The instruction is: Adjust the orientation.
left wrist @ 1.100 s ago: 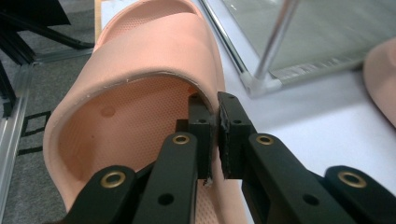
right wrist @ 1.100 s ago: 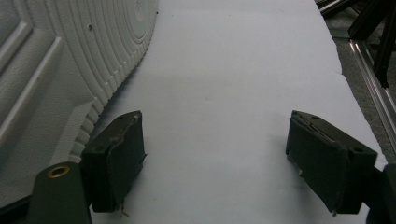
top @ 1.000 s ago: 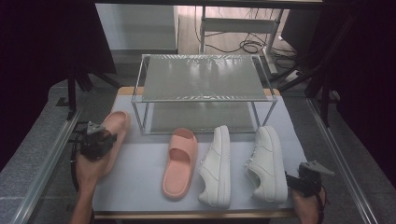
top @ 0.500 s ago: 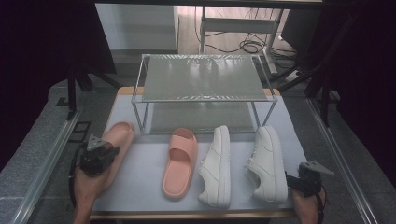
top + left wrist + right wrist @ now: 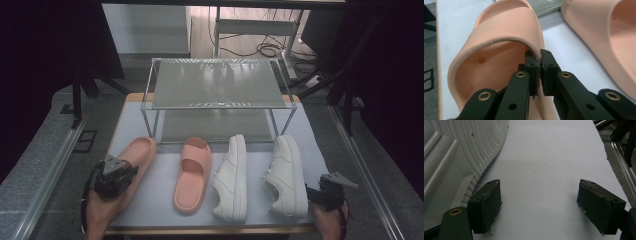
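A: What has the left gripper (image 5: 116,176) got hold of?

B: Its jaws are pinched onto the strap edge of a pink slide sandal (image 5: 131,165); one pad sits inside the strap, the other outside; the left gripper view shows the grip close up (image 5: 537,66). The sandal is at the near left of the white table mat (image 5: 165,200), its toe pointing far, towards the rack.

A: And the right gripper (image 5: 327,192)?

B: Jaws spread wide with nothing between them; it rests at the near right corner, just beside the sole of the right white sneaker (image 5: 286,175).

A: Anything on the rack?

B: The two-tier wire shoe rack (image 5: 217,85) stands at the far side of the mat; I see no shoe on its shelves; a second pink slide sandal (image 5: 192,172) and the left white sneaker (image 5: 232,177) lie on the mat in front of it, side by side.
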Action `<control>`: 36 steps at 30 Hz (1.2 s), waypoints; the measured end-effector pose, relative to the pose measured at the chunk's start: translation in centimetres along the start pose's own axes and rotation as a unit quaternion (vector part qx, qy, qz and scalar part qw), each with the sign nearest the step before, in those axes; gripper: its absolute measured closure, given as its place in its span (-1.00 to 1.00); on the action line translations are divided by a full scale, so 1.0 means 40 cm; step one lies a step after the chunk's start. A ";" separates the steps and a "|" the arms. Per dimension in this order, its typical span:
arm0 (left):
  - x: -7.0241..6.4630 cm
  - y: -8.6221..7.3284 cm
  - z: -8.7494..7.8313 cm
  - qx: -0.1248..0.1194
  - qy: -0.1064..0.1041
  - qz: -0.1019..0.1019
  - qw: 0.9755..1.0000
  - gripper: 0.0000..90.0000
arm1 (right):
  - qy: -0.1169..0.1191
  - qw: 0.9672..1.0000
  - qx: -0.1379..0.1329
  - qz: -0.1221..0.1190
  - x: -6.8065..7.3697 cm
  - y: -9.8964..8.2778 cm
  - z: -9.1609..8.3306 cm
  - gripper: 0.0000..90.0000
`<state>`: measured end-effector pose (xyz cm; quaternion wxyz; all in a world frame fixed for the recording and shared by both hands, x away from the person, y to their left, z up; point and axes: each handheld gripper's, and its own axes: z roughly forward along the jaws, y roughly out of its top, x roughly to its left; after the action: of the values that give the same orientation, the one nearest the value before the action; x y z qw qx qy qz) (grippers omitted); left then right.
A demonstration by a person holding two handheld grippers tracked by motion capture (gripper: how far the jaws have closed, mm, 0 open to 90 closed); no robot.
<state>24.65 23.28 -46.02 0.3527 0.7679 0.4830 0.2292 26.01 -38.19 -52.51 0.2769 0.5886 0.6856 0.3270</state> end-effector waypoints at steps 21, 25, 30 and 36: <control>-0.097 0.086 0.100 -0.010 -0.016 0.026 0.999 0.89 | -0.001 1.000 -0.001 0.001 0.000 0.000 0.000 -0.56; -0.106 0.105 0.126 -0.012 -0.015 0.026 0.999 0.89 | 0.000 1.000 -0.002 0.001 0.000 0.000 0.001 -0.56; -0.108 0.134 0.162 -0.014 -0.006 0.023 1.000 0.89 | 0.000 1.000 -0.001 0.000 0.000 0.000 0.000 -0.56; -0.102 0.168 0.204 -0.022 0.002 0.013 1.000 0.89 | 0.000 1.000 -0.001 0.001 0.000 0.000 0.000 -0.56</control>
<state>32.45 15.06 -46.22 0.3654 0.7659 0.4686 0.2455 26.02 -38.19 -52.53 0.2776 0.5887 0.6848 0.3278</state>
